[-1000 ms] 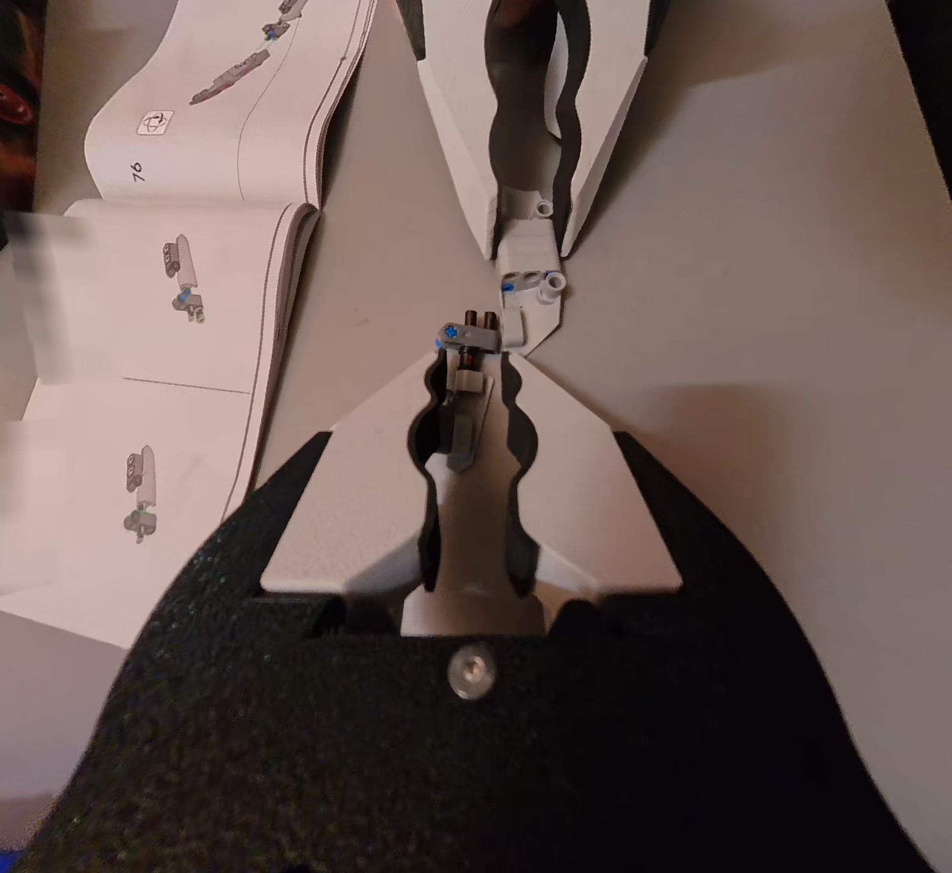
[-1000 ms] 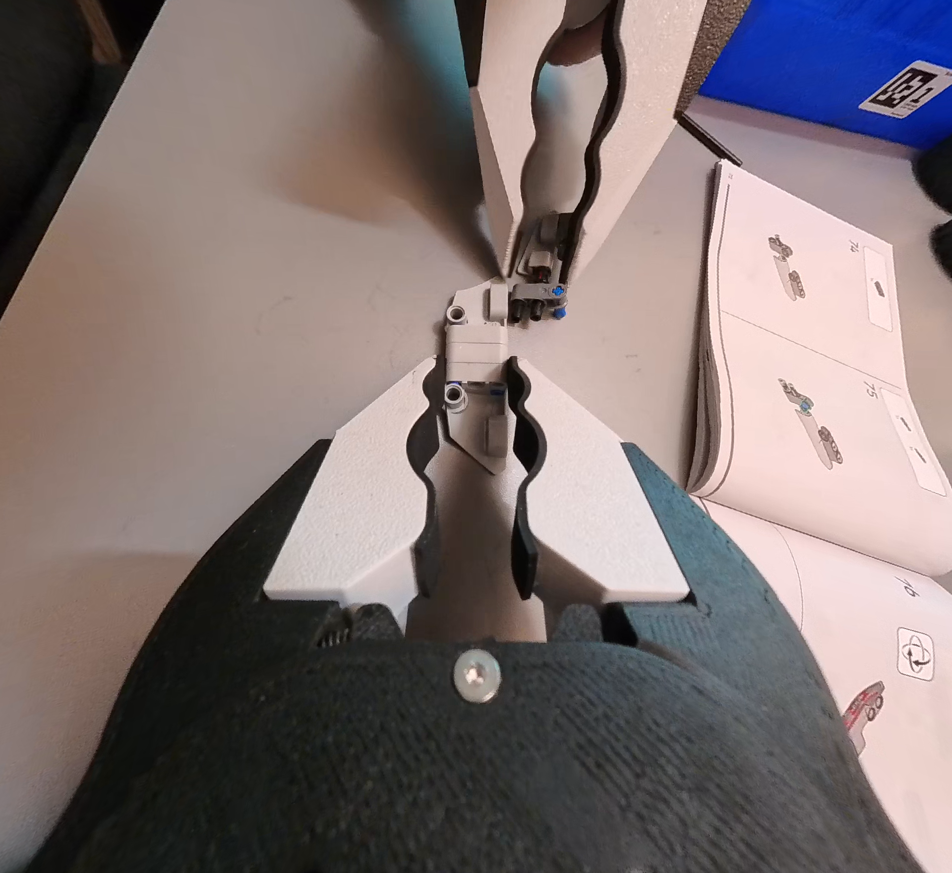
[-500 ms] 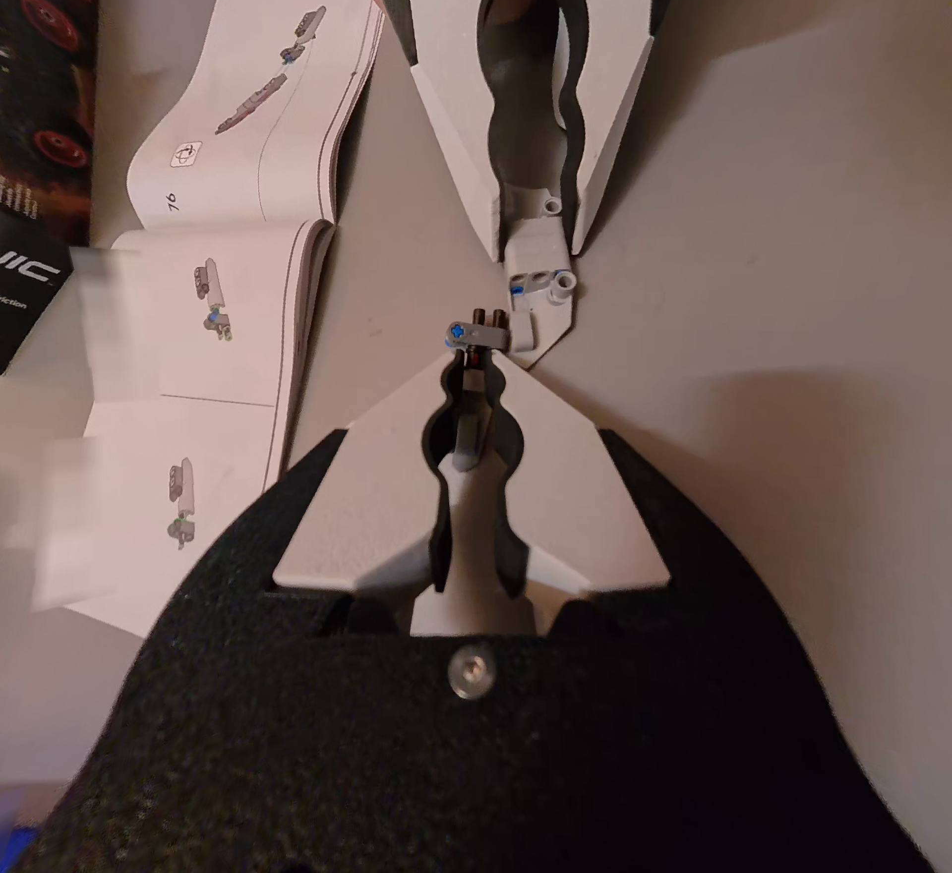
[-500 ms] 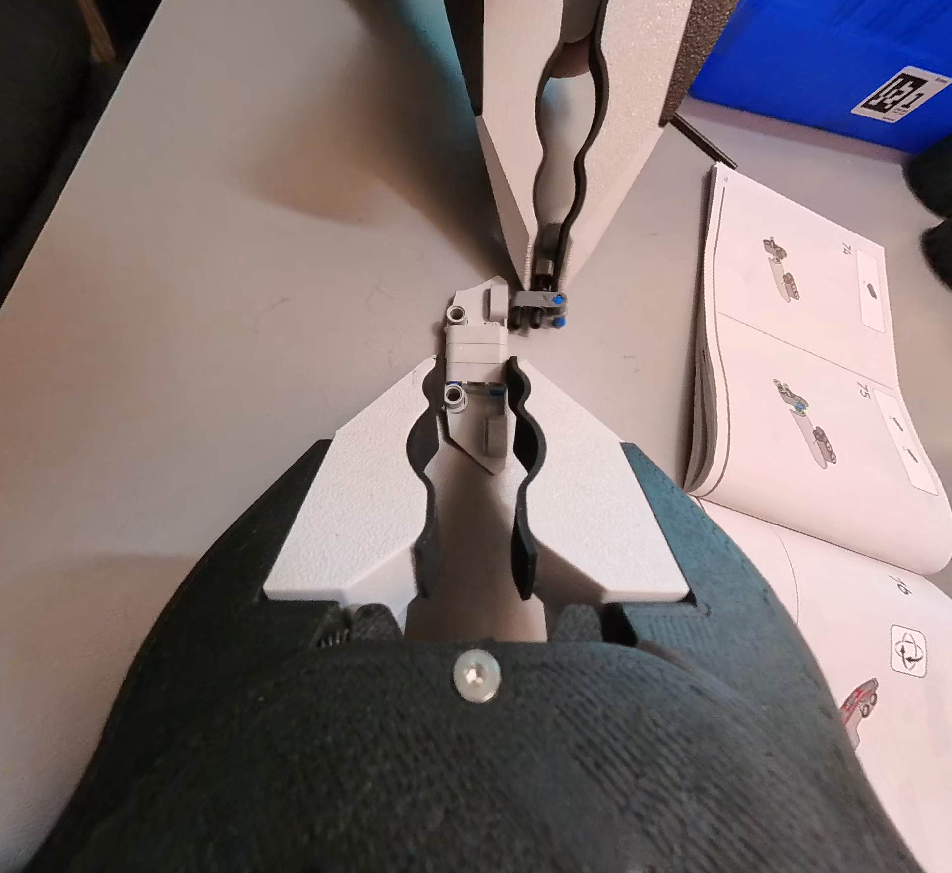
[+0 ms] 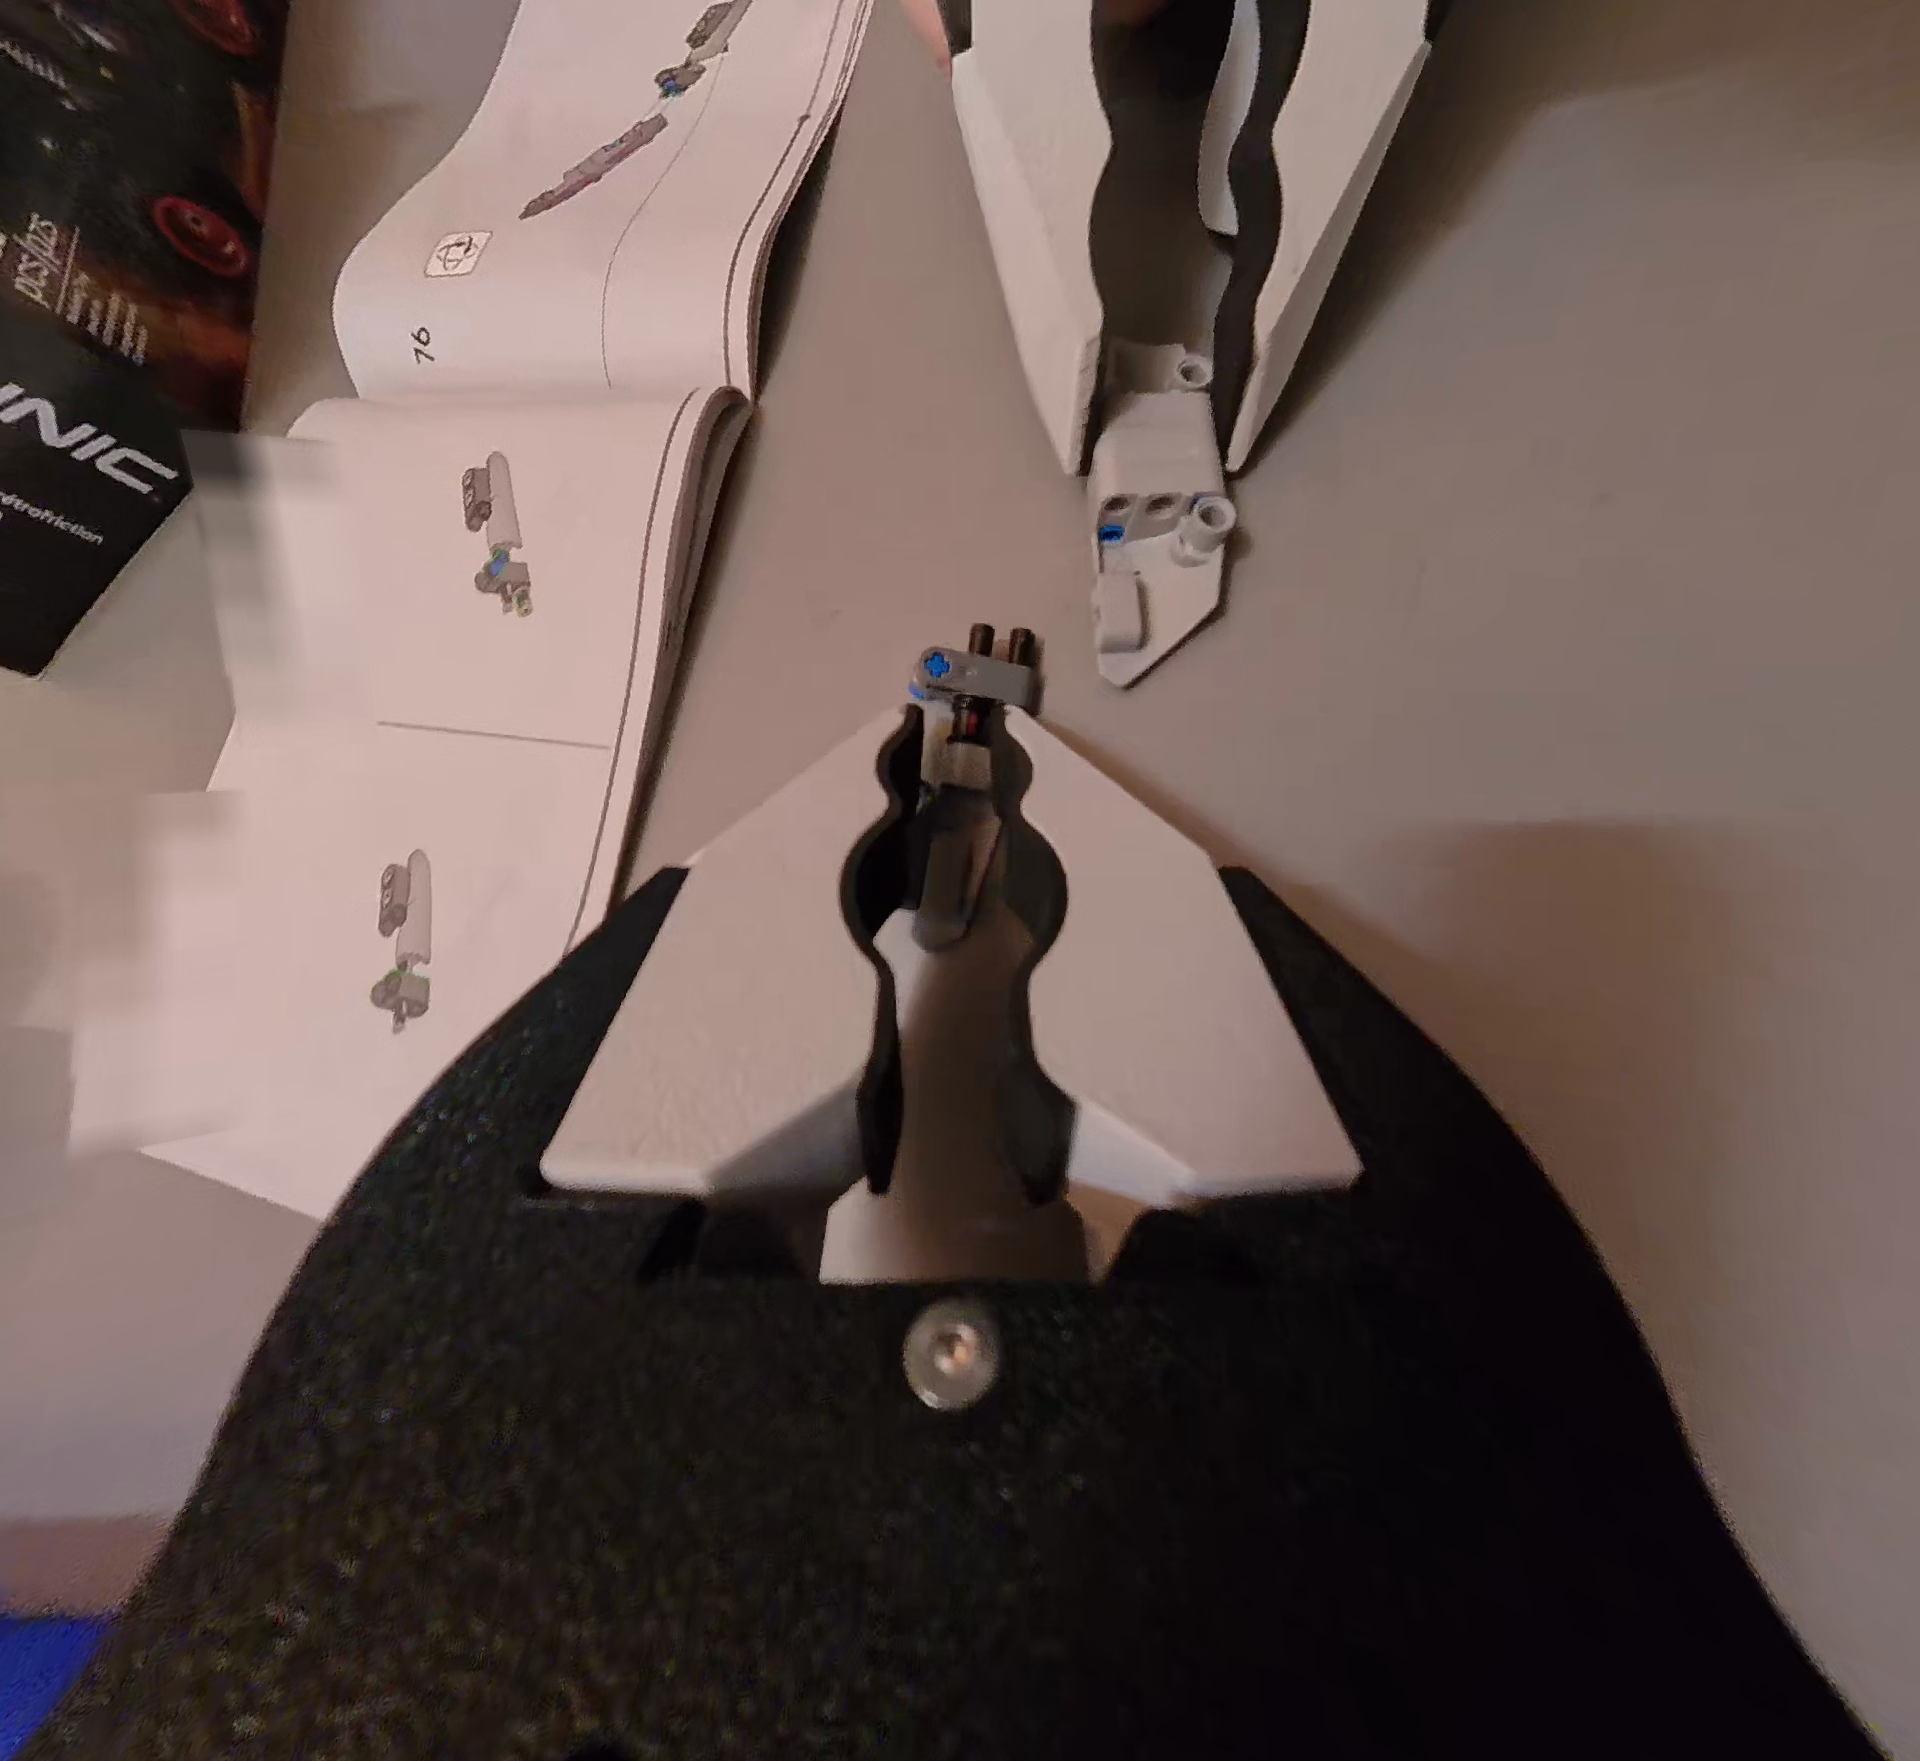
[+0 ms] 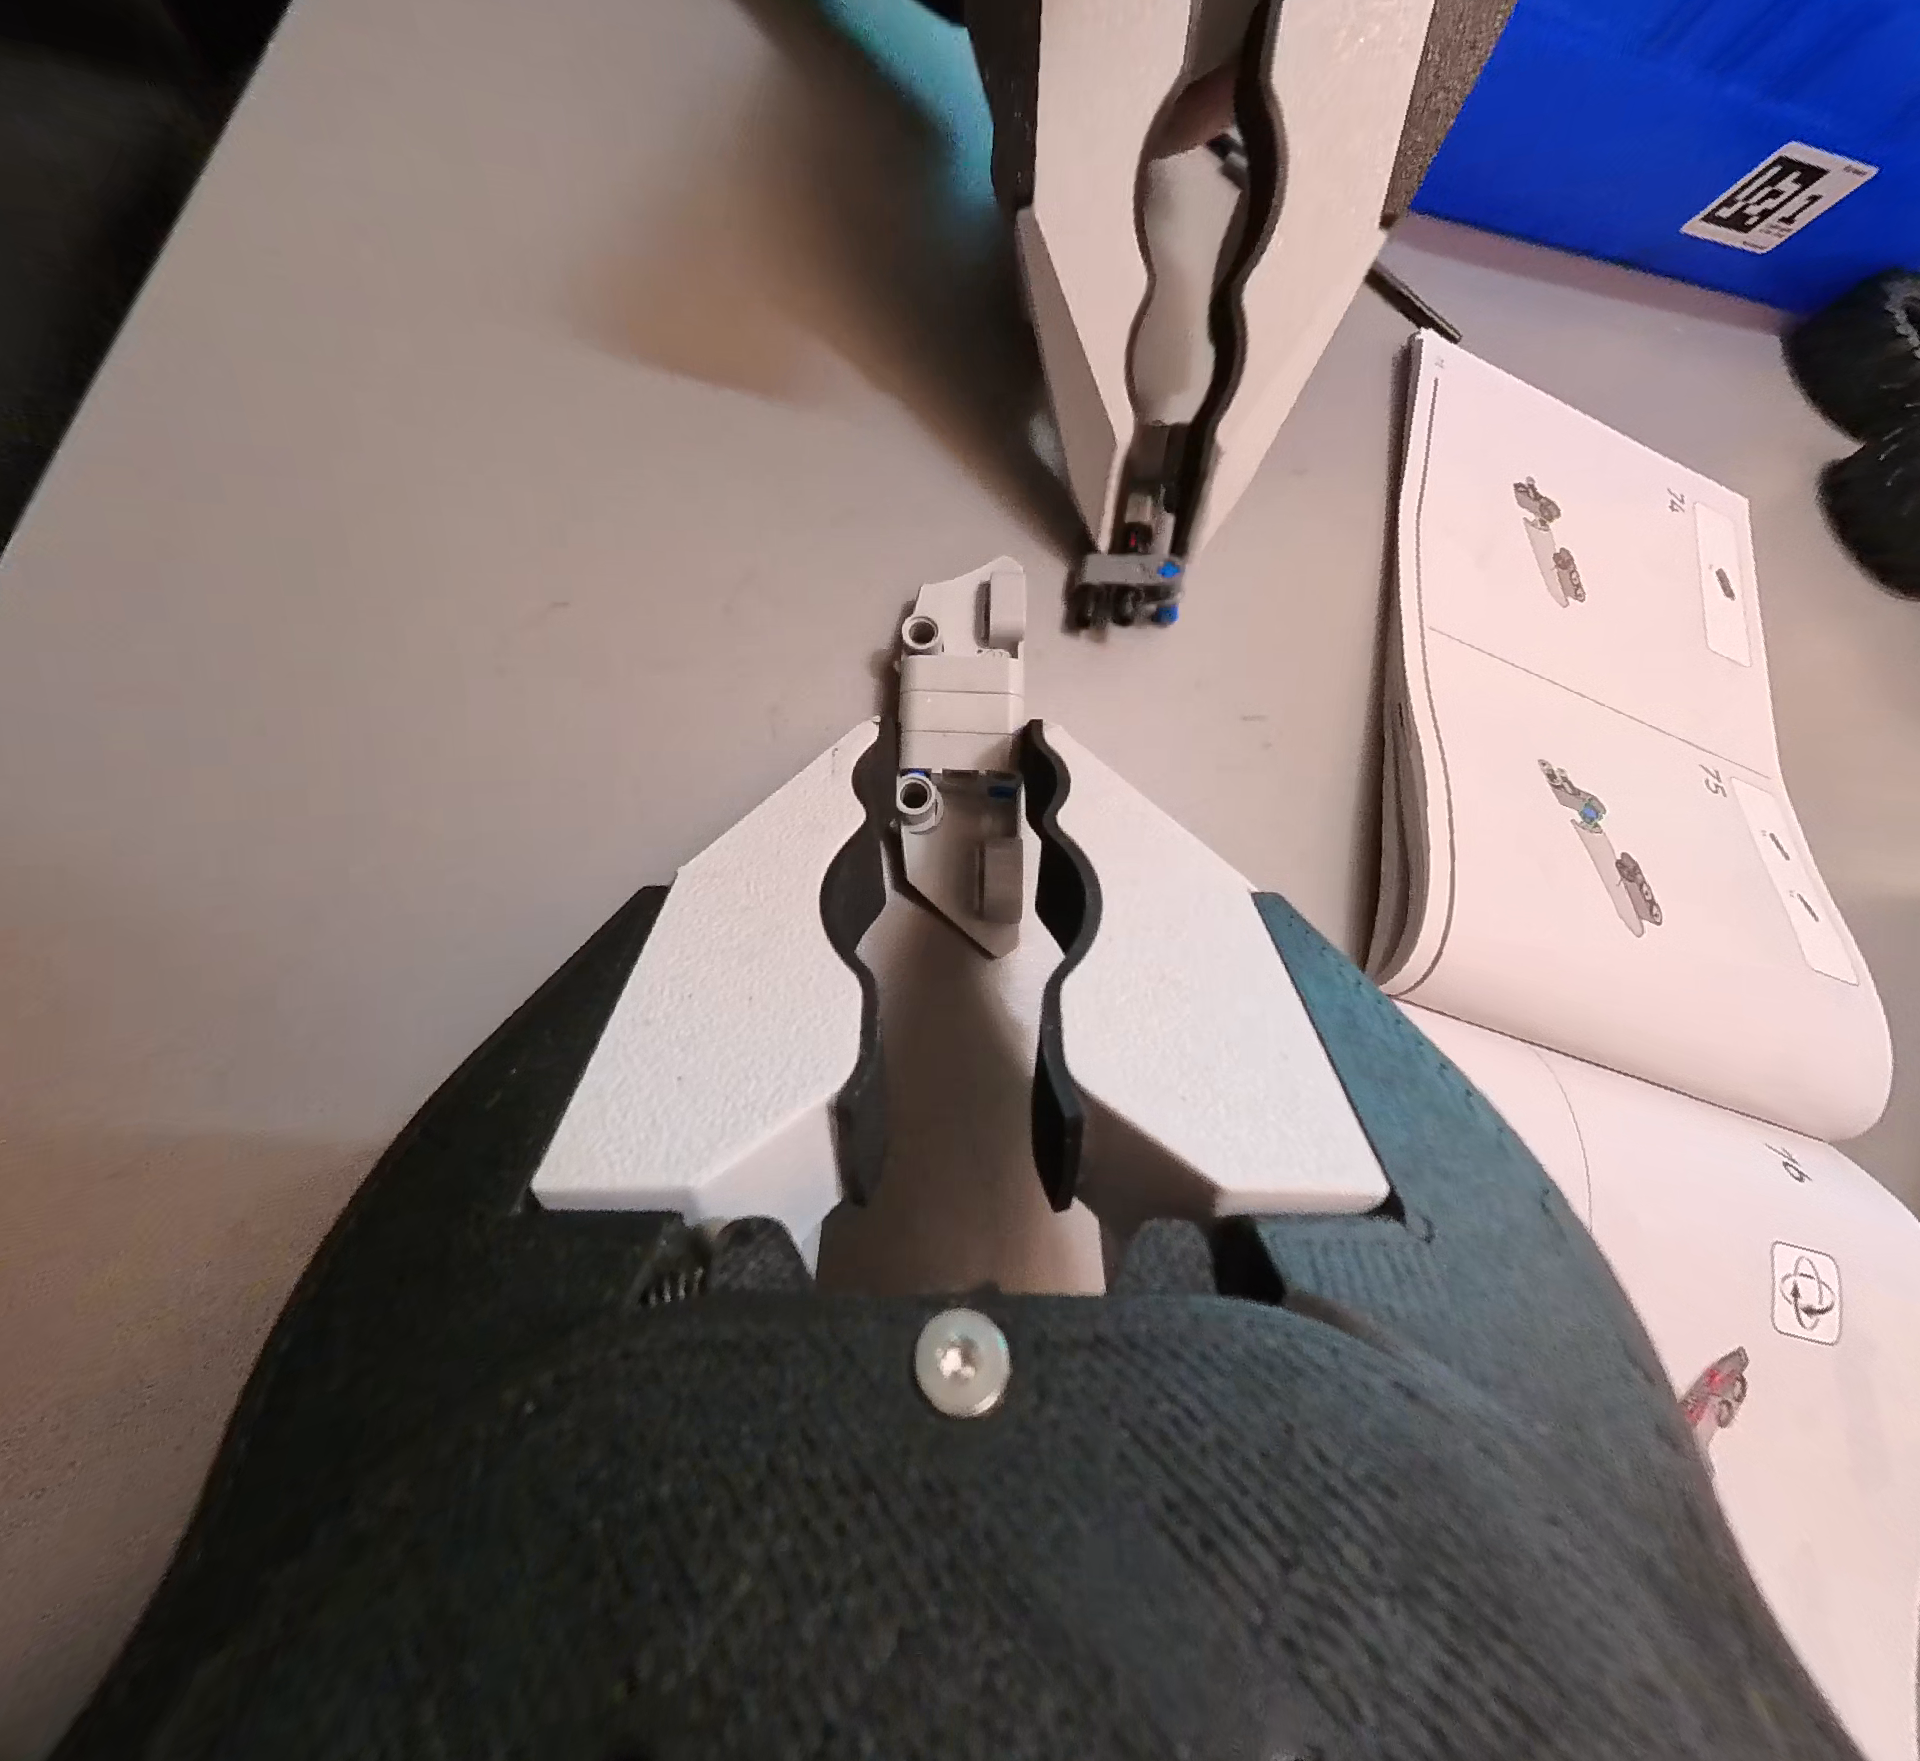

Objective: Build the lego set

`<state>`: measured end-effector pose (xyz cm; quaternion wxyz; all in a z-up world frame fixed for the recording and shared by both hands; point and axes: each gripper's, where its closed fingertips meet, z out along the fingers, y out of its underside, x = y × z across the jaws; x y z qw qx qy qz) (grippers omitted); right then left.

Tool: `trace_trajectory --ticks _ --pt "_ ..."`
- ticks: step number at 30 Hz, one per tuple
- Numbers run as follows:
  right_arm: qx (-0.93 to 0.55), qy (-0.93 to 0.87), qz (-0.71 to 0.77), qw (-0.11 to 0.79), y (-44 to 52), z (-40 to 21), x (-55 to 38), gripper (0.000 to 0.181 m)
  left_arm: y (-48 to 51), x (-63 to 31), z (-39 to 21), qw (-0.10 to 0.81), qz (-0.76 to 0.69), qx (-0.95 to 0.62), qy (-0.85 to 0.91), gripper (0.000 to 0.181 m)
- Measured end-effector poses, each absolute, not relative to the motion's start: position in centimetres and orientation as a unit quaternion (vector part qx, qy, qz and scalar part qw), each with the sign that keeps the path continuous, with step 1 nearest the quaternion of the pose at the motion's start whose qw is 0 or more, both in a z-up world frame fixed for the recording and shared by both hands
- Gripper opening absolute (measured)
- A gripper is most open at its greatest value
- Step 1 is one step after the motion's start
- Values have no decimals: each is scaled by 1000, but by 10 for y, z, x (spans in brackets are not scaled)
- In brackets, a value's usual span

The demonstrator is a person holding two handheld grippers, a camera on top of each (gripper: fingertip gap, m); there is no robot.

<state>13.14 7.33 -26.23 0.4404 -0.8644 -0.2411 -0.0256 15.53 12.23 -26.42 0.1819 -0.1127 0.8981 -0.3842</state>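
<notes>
My left gripper (image 5: pixel 961 724) is shut on a small dark grey connector piece (image 5: pixel 971 672) with a blue pin and two black pins pointing forward. It also shows in the right wrist view (image 6: pixel 1127 573) in the far gripper. My right gripper (image 6: pixel 961 745) is shut on a light grey panel assembly (image 6: pixel 961 672) with a blue pin. In the left wrist view that assembly (image 5: pixel 1158 558) sticks out of the far gripper. The two pieces face each other with a small gap between them, above the grey table (image 6: pixel 468 464).
An open instruction booklet (image 5: pixel 520 485) lies left of my left gripper and shows in the right wrist view (image 6: pixel 1621 724) on the right. A dark set box (image 5: pixel 114 205) stands at far left. A blue bin (image 6: pixel 1714 38) and black tyres (image 6: pixel 1870 464) are at far right. Left tips to right tips: about 6 centimetres.
The two grippers have drawn apart: the connector piece and the panel assembly were touching or nearly so, and now a gap separates them. My left gripper has closed tighter on its piece.
</notes>
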Motion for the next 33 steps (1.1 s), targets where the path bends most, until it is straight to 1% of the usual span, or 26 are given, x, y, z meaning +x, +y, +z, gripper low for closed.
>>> trace_trajectory --ticks 3,12,14,20,24,29,33 --pt "-868 -235 -14 436 73 -263 132 22 126 157 -261 187 -394 -111 893 11" --pt "-869 -235 -13 436 73 -263 132 22 122 154 -227 143 -495 -130 847 14" --pt "-869 -233 -17 437 73 -263 132 22 129 164 -224 183 -482 -142 845 13" --pt "-871 -224 -28 437 75 -263 133 22 170 210 -200 354 -446 -203 797 11" --pt "-867 -235 -22 439 74 -262 129 22 189 224 -188 444 -421 -204 764 10" --pt "-855 -244 -71 453 75 -259 131 22 187 232 -192 489 -389 -185 758 8" --pt "-855 -242 -71 453 75 -259 131 22 190 241 -198 528 -347 -179 754 6"
